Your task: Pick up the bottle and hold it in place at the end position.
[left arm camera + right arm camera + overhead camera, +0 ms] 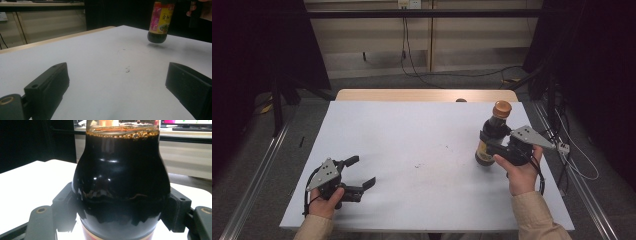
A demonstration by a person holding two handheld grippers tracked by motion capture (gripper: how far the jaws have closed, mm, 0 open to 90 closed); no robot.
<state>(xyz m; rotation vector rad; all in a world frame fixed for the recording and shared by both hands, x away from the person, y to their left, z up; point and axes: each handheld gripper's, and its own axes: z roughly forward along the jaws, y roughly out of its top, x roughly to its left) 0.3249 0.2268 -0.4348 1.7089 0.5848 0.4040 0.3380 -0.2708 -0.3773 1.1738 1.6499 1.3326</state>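
Observation:
A dark sauce bottle [490,131] with an orange cap and a yellow-and-pink label [161,20] hangs upright just above the white table [412,135], at its right side, with a shadow under it. My right gripper [490,141] is shut on the bottle's shoulder; both pads press its dark glass [121,182] from either side. The left gripper [361,171] rests near the front left corner, held by a hand. Its jaws stand wide apart with only bare tabletop between them [117,82].
A few small dark marks [127,70] dot the middle of the table. A wooden strip [422,95] runs along the far edge, with a small brown round thing [461,100] on it. Cables and metal rails line the floor on both sides.

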